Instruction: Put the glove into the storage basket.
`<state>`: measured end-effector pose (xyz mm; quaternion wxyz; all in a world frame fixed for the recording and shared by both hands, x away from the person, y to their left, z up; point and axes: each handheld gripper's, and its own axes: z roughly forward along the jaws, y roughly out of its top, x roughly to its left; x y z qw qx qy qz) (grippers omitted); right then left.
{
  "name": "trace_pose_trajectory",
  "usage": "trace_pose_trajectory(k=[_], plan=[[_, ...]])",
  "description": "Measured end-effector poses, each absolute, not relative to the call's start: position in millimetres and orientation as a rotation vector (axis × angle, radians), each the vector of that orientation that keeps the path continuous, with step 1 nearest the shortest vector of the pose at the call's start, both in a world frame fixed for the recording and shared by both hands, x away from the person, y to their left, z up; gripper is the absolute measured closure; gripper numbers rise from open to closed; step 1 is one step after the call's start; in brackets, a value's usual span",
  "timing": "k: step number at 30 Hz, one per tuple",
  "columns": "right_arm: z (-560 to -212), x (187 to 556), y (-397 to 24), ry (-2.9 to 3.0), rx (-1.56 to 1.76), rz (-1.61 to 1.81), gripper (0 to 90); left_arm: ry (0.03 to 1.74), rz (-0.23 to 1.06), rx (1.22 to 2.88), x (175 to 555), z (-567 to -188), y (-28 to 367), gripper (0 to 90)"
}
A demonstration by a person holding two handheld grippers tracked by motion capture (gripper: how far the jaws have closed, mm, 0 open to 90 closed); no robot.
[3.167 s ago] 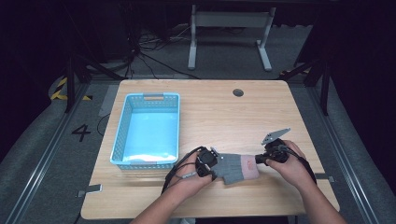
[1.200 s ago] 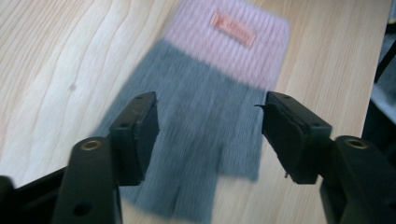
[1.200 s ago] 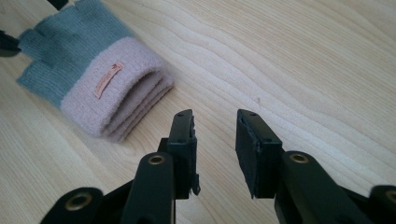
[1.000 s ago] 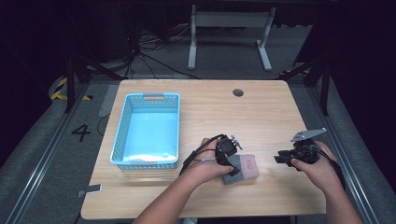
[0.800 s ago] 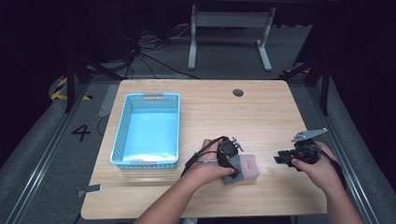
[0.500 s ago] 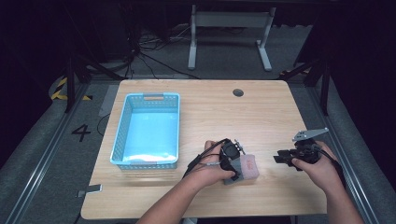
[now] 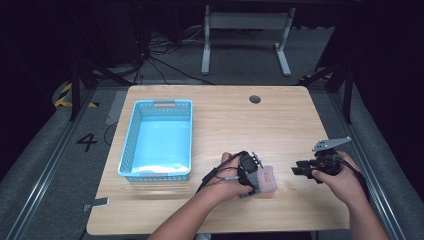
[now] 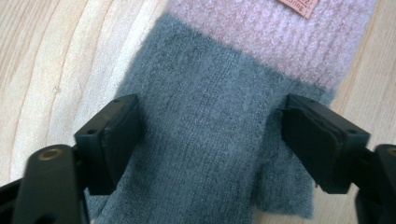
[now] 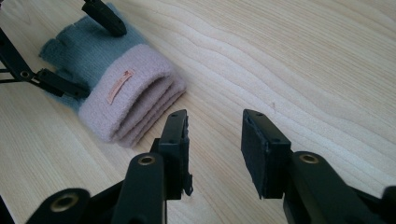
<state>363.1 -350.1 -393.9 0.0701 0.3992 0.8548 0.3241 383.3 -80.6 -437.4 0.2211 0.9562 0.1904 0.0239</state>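
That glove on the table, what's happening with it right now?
A person works at a wooden table with a gripper in each hand. The grey and pink glove lies folded on the table. The left gripper is over its grey part, jaws straddling it and just opened, so it looks released. The right gripper is open beside it, holding nothing. A blue basket sits to the left.

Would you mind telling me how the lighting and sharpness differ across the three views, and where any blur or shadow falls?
High view: the table is evenly lit while the surroundings fall into darkness; the gloves look small and soft. Left gripper view: the knit is crisp, with the near jaws slightly blurred and shadow beneath them. Right gripper view: bright wood grain is sharp, and the left gripper sits dark at the corner.
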Motion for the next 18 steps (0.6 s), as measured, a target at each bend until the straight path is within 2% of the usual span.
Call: trace_pose_trajectory(k=[4, 11, 18], plan=[[-394.1, 362.8, -351.3, 2.566, 1.207, 0.981, 62.4, 0.543, 0.071, 2.643, 382.2, -435.9, -80.1, 31.2], [-392.6, 362.5, -354.6, 2.552, 1.221, 1.002, 62.7, 0.529, 0.037, 2.623, 382.3, -434.0, -76.8, 61.2], [-392.8, 363.9, -355.5, 2.553, 1.224, 1.004, 62.9, 0.539, 0.039, 2.622, 382.2, -431.4, -78.5, 69.6]])
